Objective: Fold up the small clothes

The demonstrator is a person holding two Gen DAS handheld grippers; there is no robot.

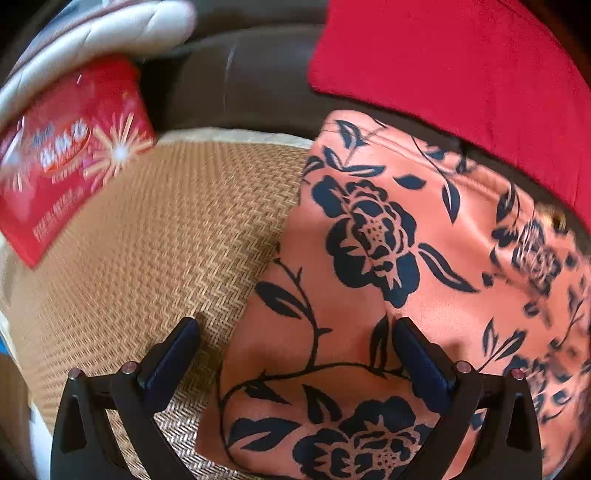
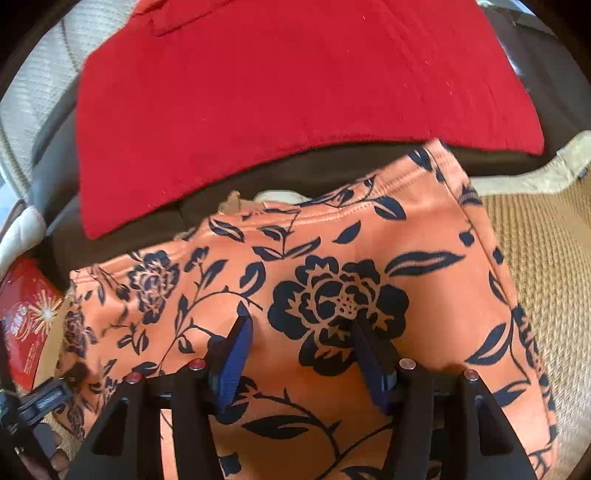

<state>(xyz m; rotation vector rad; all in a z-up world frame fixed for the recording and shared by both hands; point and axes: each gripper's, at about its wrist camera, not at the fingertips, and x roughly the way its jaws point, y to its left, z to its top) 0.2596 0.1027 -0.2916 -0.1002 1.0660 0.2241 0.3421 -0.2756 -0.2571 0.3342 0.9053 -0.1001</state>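
An orange garment with a dark blue flower print (image 1: 424, 258) lies flat on a woven straw mat (image 1: 166, 240); it also fills the right wrist view (image 2: 332, 277). My left gripper (image 1: 295, 328) is open, over the garment's left edge, one finger above the mat and one above the cloth. My right gripper (image 2: 301, 321) is open, just above the middle of the garment near a large flower. Neither holds anything. Part of the left gripper (image 2: 44, 398) shows at the lower left of the right wrist view.
A red cloth (image 1: 461, 74) lies behind the garment on a dark brown sofa back (image 1: 240, 81); it also shows in the right wrist view (image 2: 277, 92). A red printed packet (image 1: 66, 155) lies at the mat's far left, below a white padded item (image 1: 103, 33).
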